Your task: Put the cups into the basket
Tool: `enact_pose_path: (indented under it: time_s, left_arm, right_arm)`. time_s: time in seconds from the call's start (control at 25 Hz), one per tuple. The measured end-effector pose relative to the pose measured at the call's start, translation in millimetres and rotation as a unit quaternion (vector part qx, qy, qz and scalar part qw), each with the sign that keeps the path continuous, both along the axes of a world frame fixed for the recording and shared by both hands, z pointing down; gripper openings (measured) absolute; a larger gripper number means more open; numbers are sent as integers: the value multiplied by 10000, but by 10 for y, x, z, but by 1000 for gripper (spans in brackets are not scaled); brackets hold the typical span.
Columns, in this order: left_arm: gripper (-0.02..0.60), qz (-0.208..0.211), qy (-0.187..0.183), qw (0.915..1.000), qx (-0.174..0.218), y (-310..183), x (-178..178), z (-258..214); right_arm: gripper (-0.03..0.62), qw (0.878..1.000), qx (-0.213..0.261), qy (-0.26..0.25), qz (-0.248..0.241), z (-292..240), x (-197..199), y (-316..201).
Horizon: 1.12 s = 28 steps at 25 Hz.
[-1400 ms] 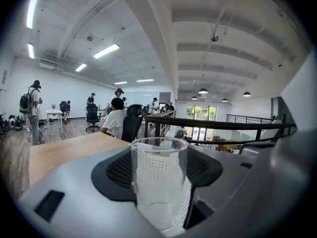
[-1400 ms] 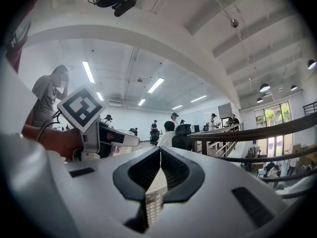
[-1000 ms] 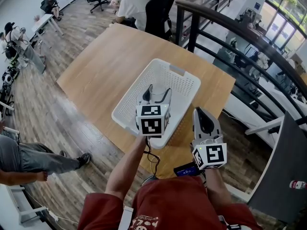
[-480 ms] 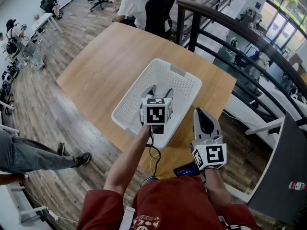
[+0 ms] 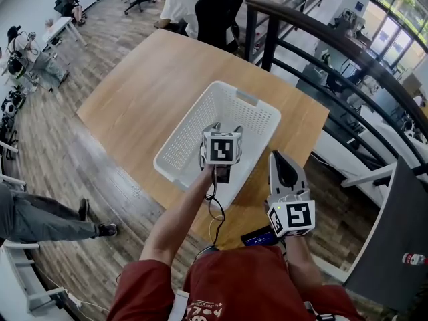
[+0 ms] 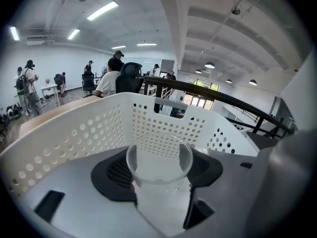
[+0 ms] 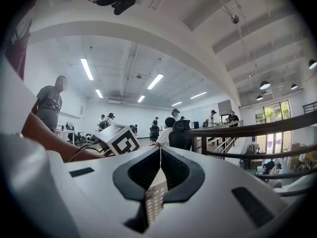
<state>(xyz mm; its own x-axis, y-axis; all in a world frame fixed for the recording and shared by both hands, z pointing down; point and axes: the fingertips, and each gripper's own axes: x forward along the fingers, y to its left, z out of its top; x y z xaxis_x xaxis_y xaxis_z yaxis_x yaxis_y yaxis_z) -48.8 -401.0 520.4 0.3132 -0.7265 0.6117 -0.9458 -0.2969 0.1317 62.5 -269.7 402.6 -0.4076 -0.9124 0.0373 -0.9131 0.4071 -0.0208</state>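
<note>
A clear plastic cup [image 6: 158, 170] stands upright between the jaws of my left gripper [image 6: 159, 175], which is shut on it. In the head view the left gripper [image 5: 223, 131] reaches down inside the white perforated basket [image 5: 190, 129] on the round wooden table [image 5: 144, 85]; the cup is hidden there behind the marker cube. My right gripper [image 5: 284, 162] hovers to the right of the basket near the table's front edge, its jaws shut with nothing between them, as the right gripper view [image 7: 159, 155] shows.
The basket's far wall with its handle slot [image 6: 171, 105] rises right behind the cup. A black railing [image 5: 321, 42] curves along the table's right side. People sit at the table's far end [image 5: 194, 5] and others are off to the left.
My left gripper has sunk and moved forward, from above the basket's near rim down into the basket, with the cup in it. The right gripper has stayed where it was.
</note>
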Motion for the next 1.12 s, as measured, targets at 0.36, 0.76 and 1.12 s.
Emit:
enact_pose_path:
  time_s: [0.36,0.76,1.12]
  left_arm:
    - [285,-59,-202,9990,-395,-124,19,273]
    - [285,-415,-36,9960,-785,-249,-56,546]
    - [285,-494,-162,9953,-821,-319,-14,661]
  right_arm:
    - [12,10000,-37,9,-9,42,-4,1]
    - [11,10000,-59,64,13,64,13,-7]
    - [12,9999,-83,66,25,81,28,-13]
